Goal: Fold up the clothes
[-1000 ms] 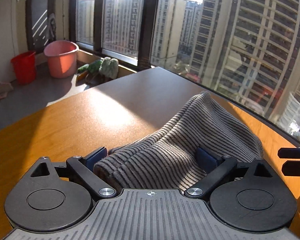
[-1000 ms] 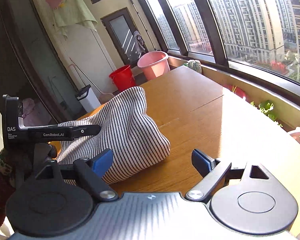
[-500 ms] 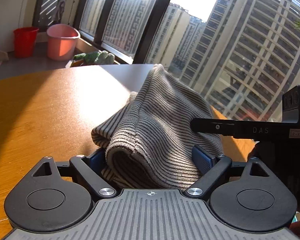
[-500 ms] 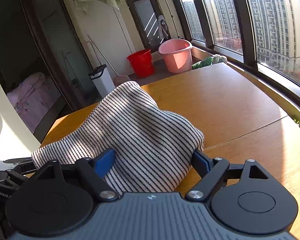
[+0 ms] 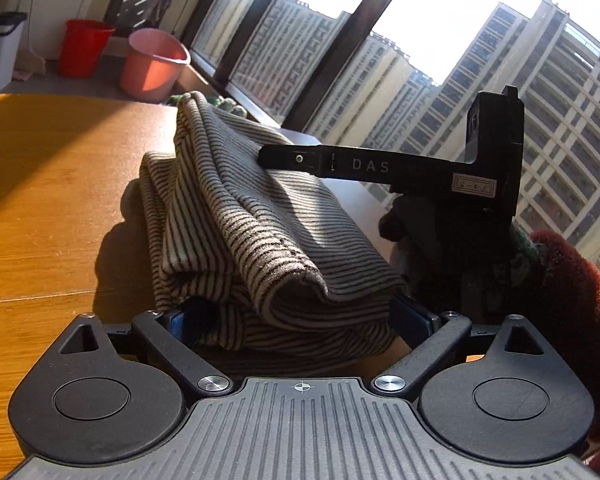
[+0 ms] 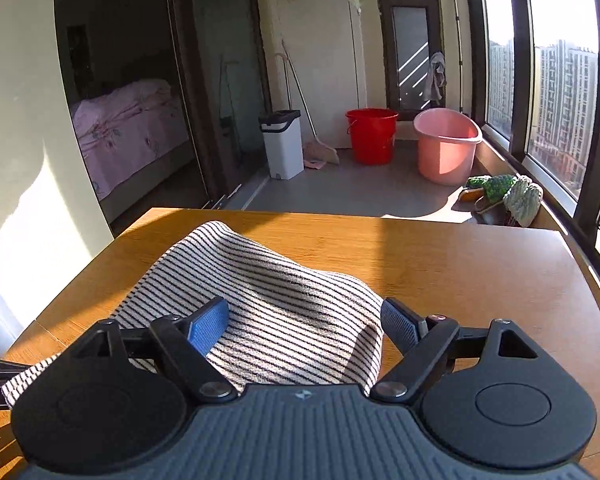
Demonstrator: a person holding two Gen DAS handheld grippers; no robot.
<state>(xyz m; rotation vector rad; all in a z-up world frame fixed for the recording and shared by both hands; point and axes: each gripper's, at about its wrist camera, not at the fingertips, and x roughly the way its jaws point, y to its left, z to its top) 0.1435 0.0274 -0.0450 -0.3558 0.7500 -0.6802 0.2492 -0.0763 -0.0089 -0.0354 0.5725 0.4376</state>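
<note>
One striped garment (image 5: 260, 240) lies bunched in a loose, half-folded heap on the table (image 5: 40, 200), with both of your tools at its near edges.

Your left gripper (image 5: 296, 316) has just been opening. Its jaws stand wide with a thick roll of fabric between them, but the cloth hides most of both pads, so I cannot tell whether they pinch it. Your right gripper (image 6: 304, 328) has just been closing. The garment's edge sits between its jaws too, yet the face of one pad (image 6: 208, 328) shows clear of the cloth, so nothing is gripped there.

It looks like a soft, light knit that will sag, stretch and slump out of shape rather than hold a crease. It should not be slippery, and it is not fragile. Judging by the heap, take it at a hem or corner, through a single layer if you can — a pinch on the bulky roll would drag several layers along.

Counted: one garment, two grippers, one table — beyond it, two buckets, one red (image 6: 372, 136) and one pink (image 6: 446, 152).
</note>
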